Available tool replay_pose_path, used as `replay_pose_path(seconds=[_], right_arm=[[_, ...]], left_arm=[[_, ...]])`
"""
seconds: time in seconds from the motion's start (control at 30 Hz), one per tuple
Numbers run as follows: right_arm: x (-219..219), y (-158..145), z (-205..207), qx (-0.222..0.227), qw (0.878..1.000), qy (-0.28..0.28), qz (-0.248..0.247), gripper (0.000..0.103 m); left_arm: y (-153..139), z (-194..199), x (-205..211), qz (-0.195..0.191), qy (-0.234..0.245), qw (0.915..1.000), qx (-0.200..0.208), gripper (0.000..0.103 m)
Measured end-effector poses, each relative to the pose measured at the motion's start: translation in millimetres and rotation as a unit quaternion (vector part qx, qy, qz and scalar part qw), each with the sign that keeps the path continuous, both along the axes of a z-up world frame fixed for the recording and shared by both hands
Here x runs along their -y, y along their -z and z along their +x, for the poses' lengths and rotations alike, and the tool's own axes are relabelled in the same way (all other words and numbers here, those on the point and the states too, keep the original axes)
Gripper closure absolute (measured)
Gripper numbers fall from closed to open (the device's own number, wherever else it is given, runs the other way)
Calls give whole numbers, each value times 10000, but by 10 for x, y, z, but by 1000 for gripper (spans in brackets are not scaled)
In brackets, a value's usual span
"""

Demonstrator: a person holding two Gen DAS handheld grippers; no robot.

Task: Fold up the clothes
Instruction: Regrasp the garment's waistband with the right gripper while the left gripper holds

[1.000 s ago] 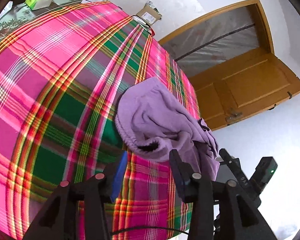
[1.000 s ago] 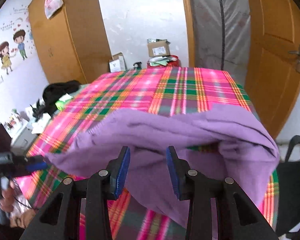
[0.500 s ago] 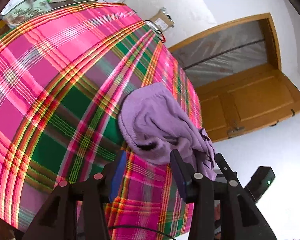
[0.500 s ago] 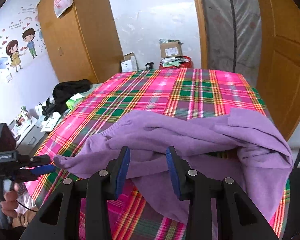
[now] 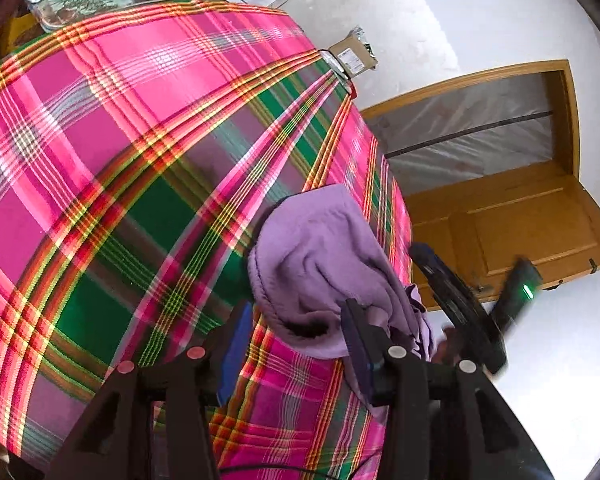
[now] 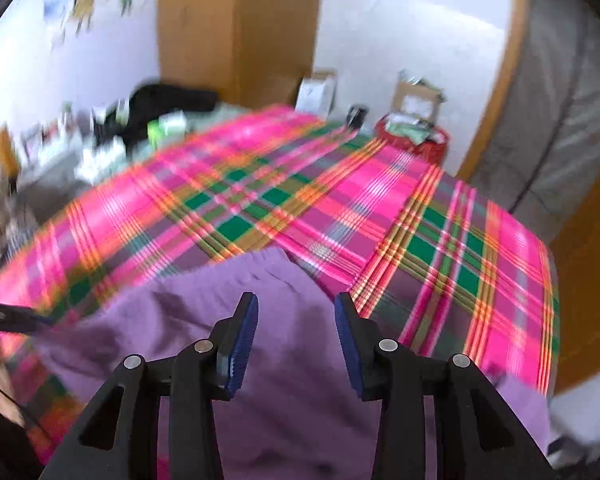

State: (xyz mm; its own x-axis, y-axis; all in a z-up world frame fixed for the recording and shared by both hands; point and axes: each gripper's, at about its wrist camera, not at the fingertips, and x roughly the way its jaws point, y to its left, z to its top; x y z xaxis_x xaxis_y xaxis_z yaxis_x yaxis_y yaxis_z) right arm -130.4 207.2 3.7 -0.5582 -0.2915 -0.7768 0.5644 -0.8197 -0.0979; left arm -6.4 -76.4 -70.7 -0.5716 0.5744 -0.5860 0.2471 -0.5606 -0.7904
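Note:
A purple garment (image 5: 320,264) lies bunched near the edge of a table under a pink and green plaid cloth (image 5: 140,152). My left gripper (image 5: 296,328) is open, its fingertips at the garment's near hem, with nothing between the pads. In the right wrist view the garment (image 6: 292,400) spreads below my right gripper (image 6: 296,320), which is open and hovers above the fabric. The right gripper (image 5: 460,312) also shows in the left wrist view, beyond the garment at the table's edge. The right view is blurred.
An orange wooden door (image 5: 520,232) stands open beside the table. Cardboard boxes (image 6: 418,98) and a red basket (image 6: 414,136) sit beyond the far end. Clutter and a dark item (image 6: 168,100) lie on a surface at the left. The plaid cloth (image 6: 300,200) is bare beyond the garment.
The right gripper has let the raised purple fold drop and swung to the left over the garment. The garment now lies lower and more bunched. My left gripper stays open at the hem.

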Motion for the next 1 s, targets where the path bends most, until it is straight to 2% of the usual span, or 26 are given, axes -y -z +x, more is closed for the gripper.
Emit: replay_pose_path(seconds=[0.1,0.23,0.4,0.43,0.5,0.53,0.57,0.6,0.73,0.83,1.0], right_arm=[[95,215,-326,419,9986,-196,240,61],[138,400,-680,894,9953,-353,135,59],[193,632,-879,1422,9881,-537,238,59],[213,664,-861,1481,9865,-624,297,59],[261,713,-793,1545,9830,-872,464,63],[272,711,-780,1540,9829,-894,470,72],[283,708,-766,1534,9828,-916,476,89],[293,704,-755,1521,9828,-929,483,97],[309,551,-787,1122,9902,-716,428,98],[339,258,-874,648,9962,-527,247,98],[583,-454,-1032,-326,9990,-310,-14,98]], left_arm=[[51,-16,-33,19,54,10000,53,54],[165,-57,-128,18,340,9991,269,53],[357,-163,-235,99,753,9943,749,55],[360,-176,-255,92,829,9939,718,57],[358,-210,-327,14,1084,9920,652,63],[368,-214,-352,28,1182,9908,653,71],[390,-234,-398,49,1341,9888,656,83],[402,-244,-439,-4,1466,9872,632,89],[339,-271,-425,-155,1535,9875,320,93],[219,-286,-294,-353,1436,9890,35,94],[-42,-377,112,-795,1051,9905,-396,94]])
